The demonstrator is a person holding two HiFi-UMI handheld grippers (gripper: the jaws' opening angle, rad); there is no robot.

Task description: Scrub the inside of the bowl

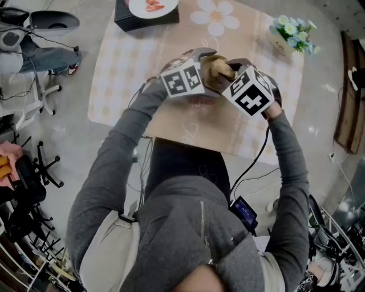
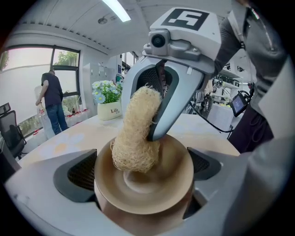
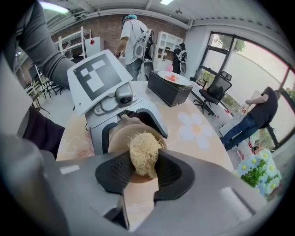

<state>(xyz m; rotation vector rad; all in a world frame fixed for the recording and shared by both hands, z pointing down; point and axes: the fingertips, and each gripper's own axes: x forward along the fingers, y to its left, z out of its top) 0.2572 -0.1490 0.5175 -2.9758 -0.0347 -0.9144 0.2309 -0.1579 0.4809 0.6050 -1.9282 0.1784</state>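
A tan bowl (image 2: 152,193) sits clamped between the jaws of my left gripper (image 2: 144,171), its inside facing the camera. A pale fibrous loofah scrubber (image 2: 136,131) presses against the bowl's upper left inner wall. My right gripper (image 3: 144,171) is shut on that loofah (image 3: 144,156), with the bowl (image 3: 120,138) just beyond it. In the head view both grippers (image 1: 188,77) (image 1: 251,91) meet above the table, with the bowl and loofah (image 1: 219,69) between them.
The table (image 1: 131,63) has a pale checked cloth with a flower print (image 1: 215,17). A black box with a white plate (image 1: 149,8) stands at the far left, a flower pot (image 1: 292,33) at the far right. People stand by the windows; chairs and cables crowd the floor.
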